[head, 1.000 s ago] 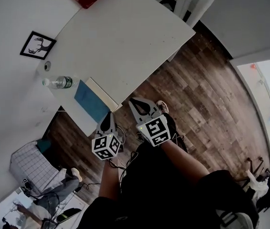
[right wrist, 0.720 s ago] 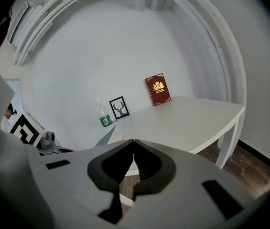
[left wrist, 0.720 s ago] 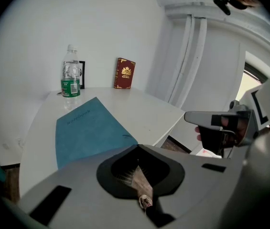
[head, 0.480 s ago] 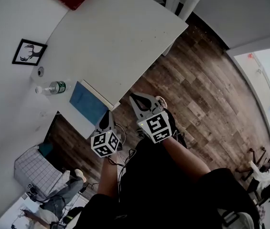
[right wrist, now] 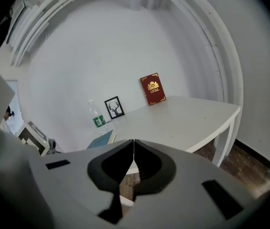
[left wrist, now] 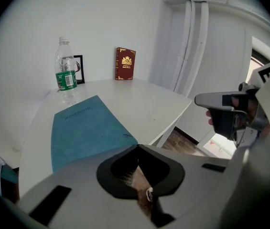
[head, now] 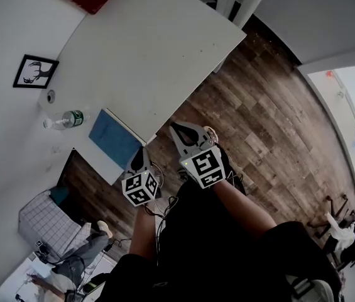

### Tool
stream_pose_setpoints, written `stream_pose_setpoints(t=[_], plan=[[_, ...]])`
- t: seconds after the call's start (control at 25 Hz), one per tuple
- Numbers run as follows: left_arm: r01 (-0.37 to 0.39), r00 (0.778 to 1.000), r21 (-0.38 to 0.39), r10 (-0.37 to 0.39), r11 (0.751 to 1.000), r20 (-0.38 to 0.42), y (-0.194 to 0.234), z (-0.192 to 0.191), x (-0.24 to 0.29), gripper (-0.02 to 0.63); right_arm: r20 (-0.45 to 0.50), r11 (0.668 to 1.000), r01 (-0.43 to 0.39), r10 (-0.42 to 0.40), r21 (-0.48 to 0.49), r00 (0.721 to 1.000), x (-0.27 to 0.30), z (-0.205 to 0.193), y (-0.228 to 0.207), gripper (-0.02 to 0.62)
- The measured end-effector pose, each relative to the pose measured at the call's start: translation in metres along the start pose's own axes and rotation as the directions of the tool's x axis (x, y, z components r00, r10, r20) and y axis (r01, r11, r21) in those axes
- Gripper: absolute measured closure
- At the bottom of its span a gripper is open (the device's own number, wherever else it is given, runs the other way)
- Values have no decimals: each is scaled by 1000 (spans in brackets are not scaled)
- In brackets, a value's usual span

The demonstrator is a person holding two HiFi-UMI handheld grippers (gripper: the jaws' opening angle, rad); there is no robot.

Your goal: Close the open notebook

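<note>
Teal notebook (left wrist: 89, 128) lay flat at the table's (head: 164, 55) near edge, beside the water bottle (head: 64, 119), cover apparently already down. Left gripper (head: 143, 151) and right gripper (head: 176, 129) hung off that edge, jaws together, empty. Likely light, limp-covered; best taken by the cover's free edge.

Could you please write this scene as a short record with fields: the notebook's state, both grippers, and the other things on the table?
notebook: closed, teal cover up, flat on the white table, near its edge
left gripper: jaws together, empty, close to the notebook's near corner
right gripper: jaws together, empty, over the floor beside the table
water bottle: upright, behind the notebook
red book: upright against the wall
framed deer picture: against the wall
</note>
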State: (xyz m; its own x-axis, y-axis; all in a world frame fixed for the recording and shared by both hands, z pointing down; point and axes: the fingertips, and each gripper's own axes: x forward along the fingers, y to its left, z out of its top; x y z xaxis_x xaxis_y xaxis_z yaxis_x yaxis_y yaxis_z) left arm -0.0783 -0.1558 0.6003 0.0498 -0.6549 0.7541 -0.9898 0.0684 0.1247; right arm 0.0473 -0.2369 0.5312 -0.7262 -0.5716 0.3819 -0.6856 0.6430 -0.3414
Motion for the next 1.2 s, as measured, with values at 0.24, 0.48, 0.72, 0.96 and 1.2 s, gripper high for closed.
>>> stream_pose_setpoints(t=[0.24, 0.48, 0.72, 0.96, 1.2], plan=[[-67, 998, -12, 67, 998, -19, -1, -4, 4, 601, -29, 999, -47, 47, -8, 998, 4, 0, -11, 572], [-176, 984, -58, 175, 983, -19, -4, -8, 8, 601, -60, 988, -144, 141, -45, 988, 15, 2, -12, 572], [-108, 994, -113, 104, 988, -38, -23, -18, 20, 600, -89, 972, -219, 212, -87, 973, 23, -2, 2, 572], [-34, 999, -97, 36, 995, 19, -43, -19, 5, 601, -112, 957, -259, 245, -132, 963, 15, -7, 33, 572], [-91, 969, -200, 134, 976, 210, -39, -11, -74, 604, -99, 935, -287, 271, -209, 957, -19, -3, 76, 572]])
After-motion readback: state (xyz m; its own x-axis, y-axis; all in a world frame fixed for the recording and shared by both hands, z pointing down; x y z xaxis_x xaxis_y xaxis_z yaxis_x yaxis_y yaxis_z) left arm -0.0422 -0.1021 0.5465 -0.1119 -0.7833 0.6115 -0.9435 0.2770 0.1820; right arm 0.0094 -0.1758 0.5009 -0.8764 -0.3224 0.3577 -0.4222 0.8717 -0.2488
